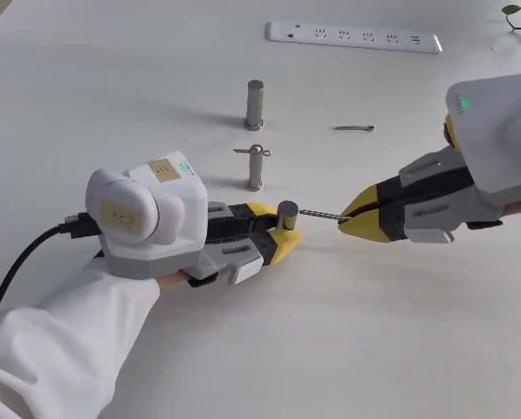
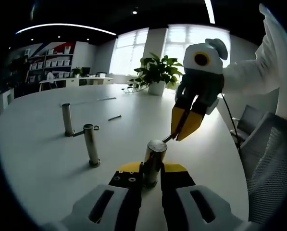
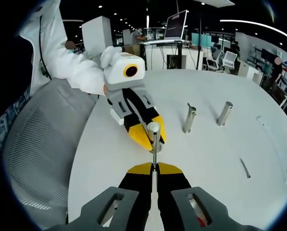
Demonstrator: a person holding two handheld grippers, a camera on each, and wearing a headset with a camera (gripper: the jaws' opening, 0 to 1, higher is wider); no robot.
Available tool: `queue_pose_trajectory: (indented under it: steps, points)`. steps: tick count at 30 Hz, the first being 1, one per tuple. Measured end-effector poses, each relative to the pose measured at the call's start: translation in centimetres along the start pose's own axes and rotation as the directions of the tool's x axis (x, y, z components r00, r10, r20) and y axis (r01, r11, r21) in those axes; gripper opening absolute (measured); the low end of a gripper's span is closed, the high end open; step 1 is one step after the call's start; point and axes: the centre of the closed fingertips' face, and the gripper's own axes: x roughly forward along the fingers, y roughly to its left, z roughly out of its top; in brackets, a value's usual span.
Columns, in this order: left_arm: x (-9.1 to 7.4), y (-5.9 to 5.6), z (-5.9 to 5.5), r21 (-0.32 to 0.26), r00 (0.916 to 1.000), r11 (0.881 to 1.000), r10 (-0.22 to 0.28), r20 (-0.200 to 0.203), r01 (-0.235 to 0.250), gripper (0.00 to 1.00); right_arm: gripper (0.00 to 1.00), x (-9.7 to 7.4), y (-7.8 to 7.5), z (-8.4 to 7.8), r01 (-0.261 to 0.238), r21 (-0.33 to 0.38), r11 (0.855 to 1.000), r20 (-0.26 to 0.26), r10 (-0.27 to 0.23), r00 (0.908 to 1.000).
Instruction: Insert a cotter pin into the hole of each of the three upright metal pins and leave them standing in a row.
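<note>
Left claw (image 1: 277, 225), yellow-tipped, closed on the nearest upright grey metal pin (image 1: 287, 214), which stands on the white worktop (image 1: 373, 332); right claw (image 1: 347, 218), also yellow-tipped, closed on a thin dark cotter pin (image 1: 319, 213) held level, its free end meeting the side of that pin just below the head; whether the end sits inside the hole cannot be told; the two claws face each other across the pin. Behind it, a second upright metal pin (image 1: 257, 170) stands with a looped cotter pin (image 1: 252, 151) through its top; farther back, a third upright metal pin (image 1: 255, 105) stands in line; to its right a loose cotter pin (image 1: 354, 128) lies flat on the worktop, well apart; farthest, a white power strip (image 1: 353, 37).
</note>
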Motion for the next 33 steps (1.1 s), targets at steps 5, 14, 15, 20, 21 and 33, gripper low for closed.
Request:
queue_pose_trajectory:
  steps: [5, 14, 15, 20, 21, 33]
  points:
    - [0.0, 0.0, 0.0, -0.003, 1.0, 1.0, 0.0, 0.004, 0.0, 0.12, 0.0, 0.2, 0.2, 0.0, -0.009, -0.005, 1.0, -0.013, 0.009, 0.9999]
    - [0.0, 0.0, -0.1, -0.008, 1.0, 1.0, -0.004, 0.003, 0.004, 0.12, 0.0, 0.6, 0.1, 0.3, -0.019, -0.043, 0.999, -0.037, 0.017, 0.9992]
    - [0.0, 0.1, -0.1, -0.01, 1.0, 1.0, -0.004, 0.003, 0.004, 0.12, 0.0, 0.6, 0.1, 0.2, -0.02, -0.047, 0.999, -0.041, 0.018, 0.999]
    - [0.0, 0.1, -0.2, -0.007, 1.0, 1.0, -0.006, 0.001, 0.006, 0.12, 0.0, 0.6, -0.3, 0.1, -0.021, -0.052, 0.998, -0.049, 0.018, 0.9986]
    - [0.0, 0.1, -0.2, -0.008, 1.0, 1.0, -0.006, 0.001, 0.006, 0.12, 0.0, 0.6, -0.3, 0.1, -0.021, -0.054, 0.998, -0.05, 0.018, 0.9986]
    - [0.0, 0.0, -0.4, -0.016, 1.0, 1.0, -0.006, 0.005, 0.006, 0.12, 0.0, 1.3, -0.1, 1.0, -0.039, -0.08, 0.996, -0.055, 0.034, 0.9979]
